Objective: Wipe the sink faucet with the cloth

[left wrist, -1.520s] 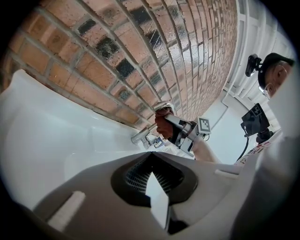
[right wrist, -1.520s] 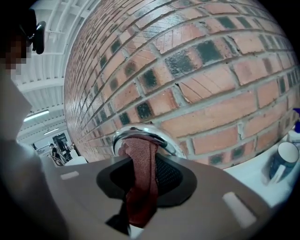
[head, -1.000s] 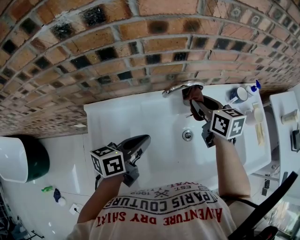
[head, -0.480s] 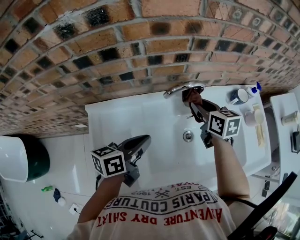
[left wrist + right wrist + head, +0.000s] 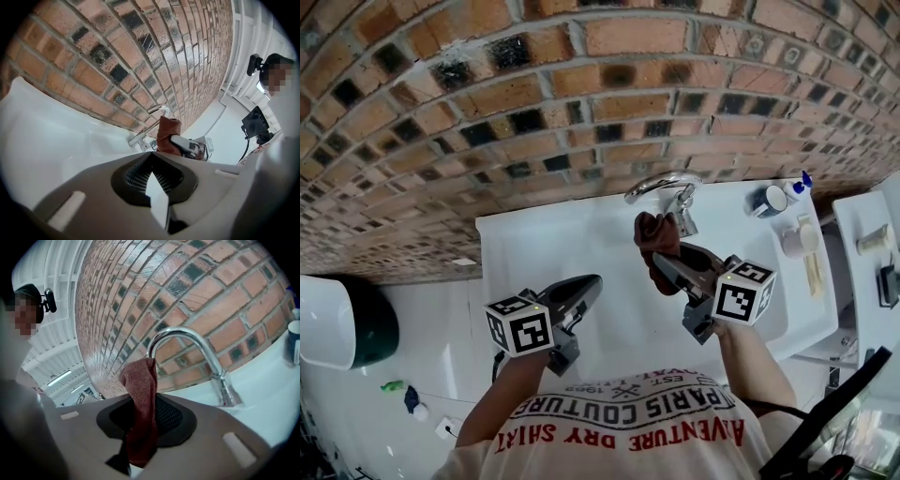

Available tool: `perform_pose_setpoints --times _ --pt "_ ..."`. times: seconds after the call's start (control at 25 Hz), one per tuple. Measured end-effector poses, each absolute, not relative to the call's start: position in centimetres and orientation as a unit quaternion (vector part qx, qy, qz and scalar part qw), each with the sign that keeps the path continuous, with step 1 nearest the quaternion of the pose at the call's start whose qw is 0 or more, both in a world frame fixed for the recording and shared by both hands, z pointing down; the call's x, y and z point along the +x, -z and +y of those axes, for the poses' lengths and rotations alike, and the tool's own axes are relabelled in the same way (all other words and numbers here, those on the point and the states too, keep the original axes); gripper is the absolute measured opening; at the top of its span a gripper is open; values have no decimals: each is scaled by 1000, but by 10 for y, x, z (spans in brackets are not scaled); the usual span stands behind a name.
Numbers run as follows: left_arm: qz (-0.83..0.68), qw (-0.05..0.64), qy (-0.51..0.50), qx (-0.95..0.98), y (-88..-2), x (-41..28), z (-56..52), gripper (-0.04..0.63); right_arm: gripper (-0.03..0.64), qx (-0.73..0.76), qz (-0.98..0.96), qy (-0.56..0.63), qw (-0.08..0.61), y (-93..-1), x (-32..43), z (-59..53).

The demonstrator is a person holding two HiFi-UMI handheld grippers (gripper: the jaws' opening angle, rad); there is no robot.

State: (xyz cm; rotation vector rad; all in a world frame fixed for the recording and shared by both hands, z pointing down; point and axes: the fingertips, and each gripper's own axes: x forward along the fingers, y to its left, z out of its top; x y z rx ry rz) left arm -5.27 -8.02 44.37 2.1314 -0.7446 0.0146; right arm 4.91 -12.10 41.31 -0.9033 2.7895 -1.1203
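While the left gripper (image 5: 589,284) hangs closed on nothing over the sink (image 5: 534,253), well left of the faucet (image 5: 664,184), the right gripper (image 5: 666,265) is clamped on a reddish-brown cloth (image 5: 655,234). Cloth sticks up just in front of the faucet, by the spout; can't tell if it's touching. Brick wall (image 5: 581,84) behind the faucet, mug (image 5: 768,200) off to its right.

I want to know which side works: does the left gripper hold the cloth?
No, the red cloth is pinched in the right gripper, while the left gripper holds nothing.
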Motion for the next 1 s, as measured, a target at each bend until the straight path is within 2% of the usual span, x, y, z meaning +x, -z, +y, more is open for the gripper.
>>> perform_pose_setpoints --times 0.28,1.0 --pt "-301 423 -11 855 -440 -49 -66 0 98 -247 885 395 10 -426 30 -80" --pt "-301 391 -8 870 -410 -47 -54 0 95 -248 890 382 -1 -419 24 -53"
